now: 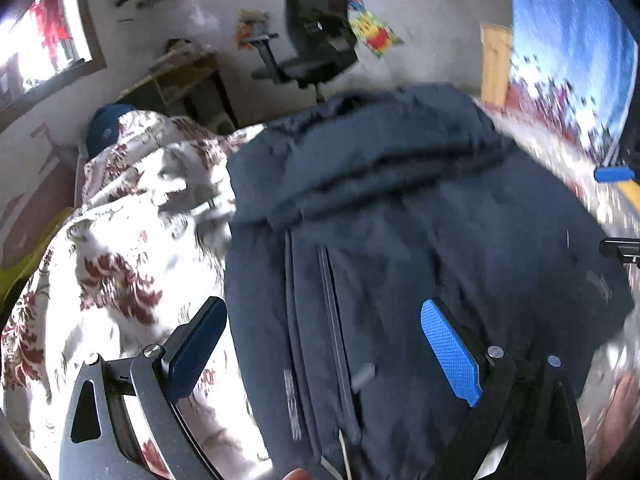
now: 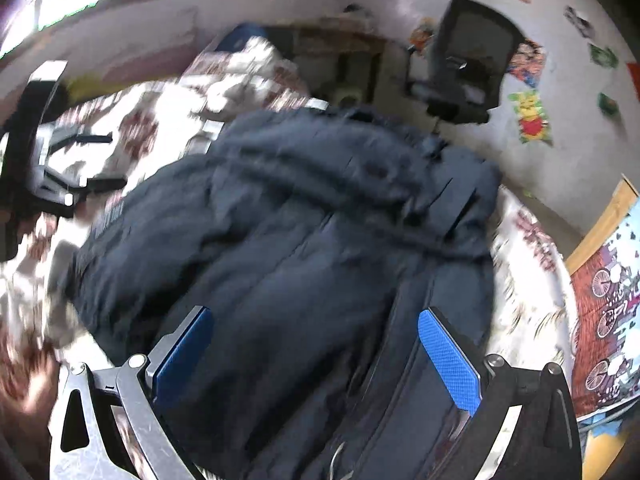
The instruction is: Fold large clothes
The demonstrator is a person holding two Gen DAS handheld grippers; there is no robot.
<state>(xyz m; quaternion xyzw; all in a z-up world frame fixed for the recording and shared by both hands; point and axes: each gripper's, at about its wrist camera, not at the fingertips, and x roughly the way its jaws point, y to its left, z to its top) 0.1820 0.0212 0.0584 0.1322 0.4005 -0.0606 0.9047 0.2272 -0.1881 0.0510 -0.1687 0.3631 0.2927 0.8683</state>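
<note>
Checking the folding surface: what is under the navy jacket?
The navy jacket lies on a floral bedspread, showing on both sides. What lies directly beneath is covered.

The jacket point(image 1: 400, 220) lies on the bed point(image 1: 132, 240) before me, under both my tools; an office chair point(image 1: 316, 36) stands behind it, against the wall.

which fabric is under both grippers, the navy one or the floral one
The navy jacket: plain dark blue with a zipper. The floral bedsheet, white with red print, lies beneath and beside it.
</note>
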